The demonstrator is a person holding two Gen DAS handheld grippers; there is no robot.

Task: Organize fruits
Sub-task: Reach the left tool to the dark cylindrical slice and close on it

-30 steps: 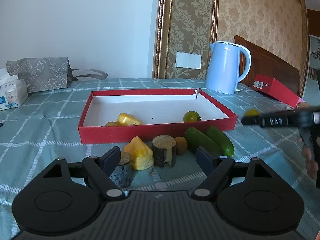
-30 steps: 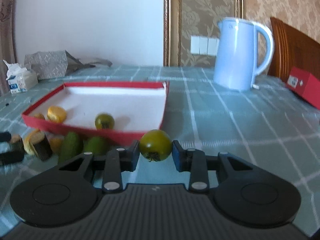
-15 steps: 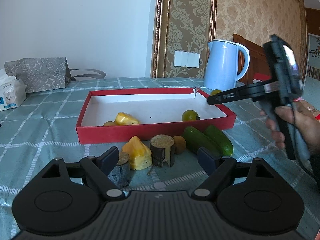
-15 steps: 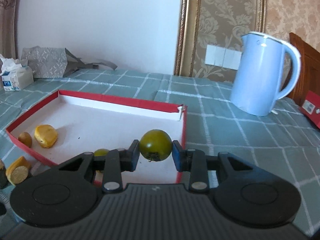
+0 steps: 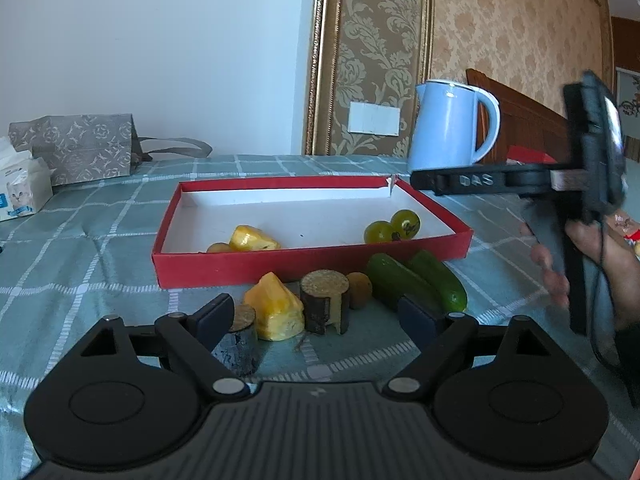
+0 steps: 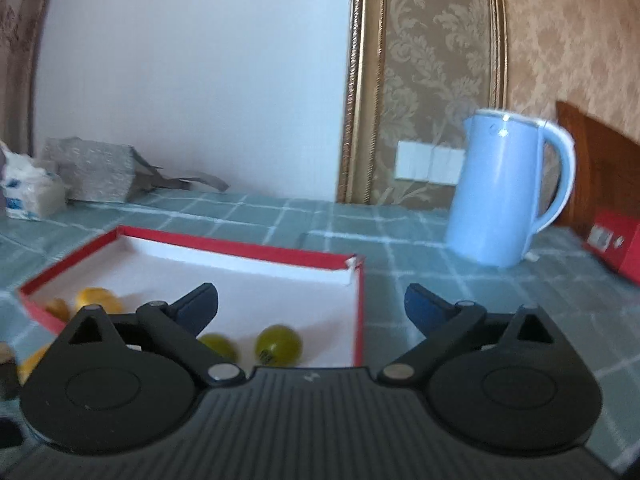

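The two cucumbers (image 5: 416,282) are found just ahead-right of the wide-open, empty left gripper (image 5: 316,318), long axes slanting away leftward (the right gripper (image 6: 312,306), also spread empty, is held farther off above the red tray (image 6: 358,312)).

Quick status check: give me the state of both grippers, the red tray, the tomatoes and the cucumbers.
Left gripper: jaws open, empty.
Right gripper: jaws open, empty.
Red tray: open-topped, partly filled.
Two green tomatoes: in tray, side by side.
Yellow piece: in tray.
Two cucumbers: lying outside tray on the tablecloth.
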